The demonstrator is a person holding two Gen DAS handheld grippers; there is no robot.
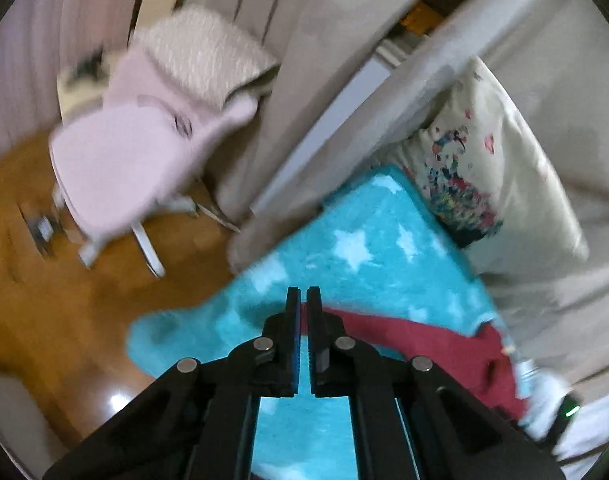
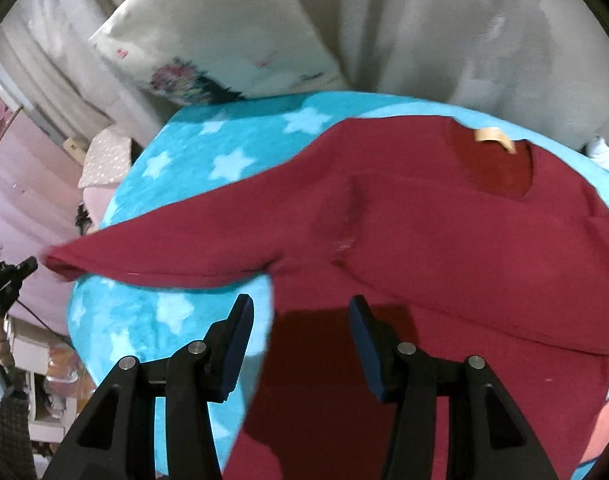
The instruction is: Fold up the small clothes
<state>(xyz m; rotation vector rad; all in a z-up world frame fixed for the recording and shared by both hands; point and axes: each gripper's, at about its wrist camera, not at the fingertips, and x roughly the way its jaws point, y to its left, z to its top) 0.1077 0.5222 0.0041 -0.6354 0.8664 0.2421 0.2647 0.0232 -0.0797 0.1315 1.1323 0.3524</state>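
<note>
Left gripper (image 1: 303, 294) closed (empty); right gripper (image 2: 300, 306) agape over red sweater (image 2: 444, 240).

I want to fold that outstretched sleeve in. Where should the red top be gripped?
Grip the red top at its sleeve cuff, coming from the blanket's left edge. The sleeve lies stretched out flat, its end hanging over that edge, so fingers can slip around it.
</note>
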